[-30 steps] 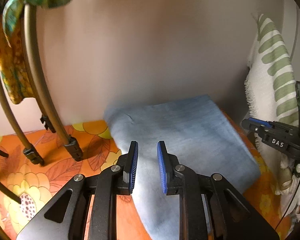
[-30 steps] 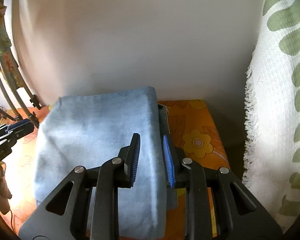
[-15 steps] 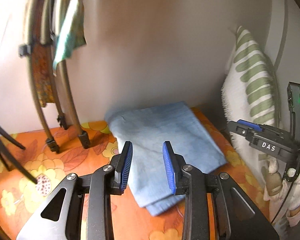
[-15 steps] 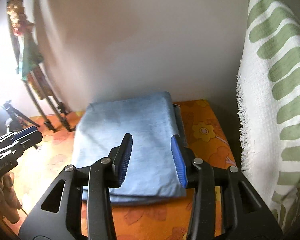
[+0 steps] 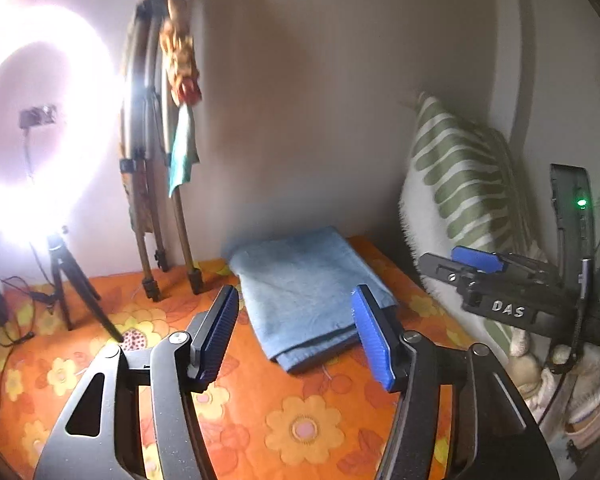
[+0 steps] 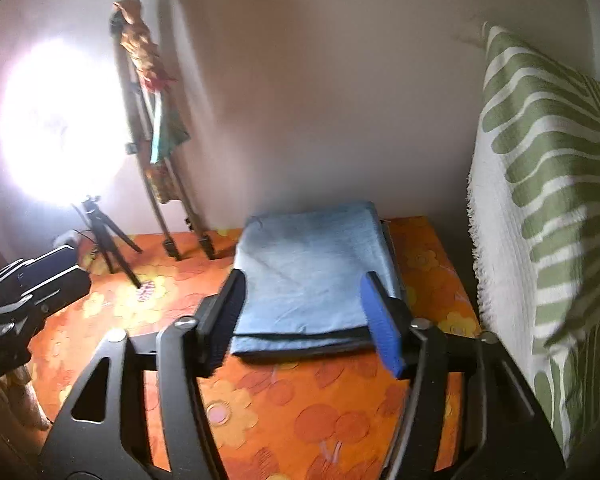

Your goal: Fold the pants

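The light blue pants (image 5: 304, 284) lie folded in a flat rectangle at the back of the orange flowered surface (image 5: 260, 420), close to the wall; they also show in the right wrist view (image 6: 312, 276). My left gripper (image 5: 296, 332) is open and empty, held above and in front of the pants' near edge. My right gripper (image 6: 304, 316) is open and empty too, raised in front of the pants. The right gripper shows at the right of the left wrist view (image 5: 460, 264), and the left gripper at the left of the right wrist view (image 6: 40, 280).
A bright ring light on a small tripod (image 5: 64, 276) stands at the back left, with cables beside it. Wooden poles with cloths (image 5: 160, 200) lean on the wall. A white and green striped cushion (image 6: 540, 200) stands along the right side.
Both grippers have pulled back and up from the folded pants and opened wide. The pants lie as before, now farther away in both views.
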Available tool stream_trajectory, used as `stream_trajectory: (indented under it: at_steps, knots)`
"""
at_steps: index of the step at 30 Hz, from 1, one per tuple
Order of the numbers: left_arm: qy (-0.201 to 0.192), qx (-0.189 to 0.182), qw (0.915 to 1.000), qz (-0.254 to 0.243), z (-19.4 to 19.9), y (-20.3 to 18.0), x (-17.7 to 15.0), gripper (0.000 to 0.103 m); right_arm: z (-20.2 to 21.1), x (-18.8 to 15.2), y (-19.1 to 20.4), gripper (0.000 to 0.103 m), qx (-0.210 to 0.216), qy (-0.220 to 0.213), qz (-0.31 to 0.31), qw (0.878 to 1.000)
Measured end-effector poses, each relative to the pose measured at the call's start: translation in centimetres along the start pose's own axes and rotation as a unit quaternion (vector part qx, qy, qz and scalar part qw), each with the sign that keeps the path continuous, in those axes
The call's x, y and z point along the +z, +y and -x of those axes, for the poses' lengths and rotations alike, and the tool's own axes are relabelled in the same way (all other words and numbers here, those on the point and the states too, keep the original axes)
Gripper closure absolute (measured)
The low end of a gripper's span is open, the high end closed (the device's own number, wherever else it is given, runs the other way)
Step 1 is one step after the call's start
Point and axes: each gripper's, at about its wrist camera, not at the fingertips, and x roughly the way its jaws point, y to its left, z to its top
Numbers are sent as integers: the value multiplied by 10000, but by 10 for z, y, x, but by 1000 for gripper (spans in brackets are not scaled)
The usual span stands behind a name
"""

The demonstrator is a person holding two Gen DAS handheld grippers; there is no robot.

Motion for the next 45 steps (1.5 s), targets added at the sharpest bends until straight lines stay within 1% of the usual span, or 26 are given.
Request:
stream_trajectory:
  at_steps: [4,6,7,11,14,15,17,20,25,27,28,31,35,45]
  knots:
    - [-100,-90,9999,25,36,-7,-16,38,32,-20,15,34,-92,-86,215,9997]
    - [-131,-106,9998,-55,50,-11,-22,36,48,-31,20,29,-167,-140,279,9994]
    - [-160,-99,9998,-86,56,-13,-25,34,56,-37,23,25,-201,-186,311,9991]
    - [-245,-69,9996,-129,82,-20,-37,29,83,-59,34,22,-338,-261,413,9982]
    - [-277,-16,9995,-167,98,-24,-48,26,99,-71,38,20,-371,-293,397,9981]
    - [-304,22,9993,-205,103,-26,-52,24,105,-75,38,19,-399,-323,362,9980]
    - [-317,59,9993,-203,112,-27,-61,22,118,-84,40,12,-438,-388,284,9979]
    - [-249,30,9996,-93,120,-25,-75,22,131,-100,44,9,-558,-465,245,9971]
    - [-120,192,9997,82,126,-17,-97,22,140,-124,52,3,-734,-548,179,9956]
    - [-74,330,9994,97,126,-14,-104,22,142,-130,54,3,-800,-542,179,9952]
    - [-45,439,9990,104,127,-13,-107,22,142,-133,55,3,-797,-525,193,9952]
    - [-44,602,9981,135,130,-12,-114,22,145,-137,56,3,-765,-530,164,9955]
    - [-89,720,9973,75,137,-11,-117,22,149,-141,57,3,-814,-629,151,9946]
    - [-169,1017,9947,9,146,-10,-119,22,151,-143,62,3,-772,-632,241,9947]
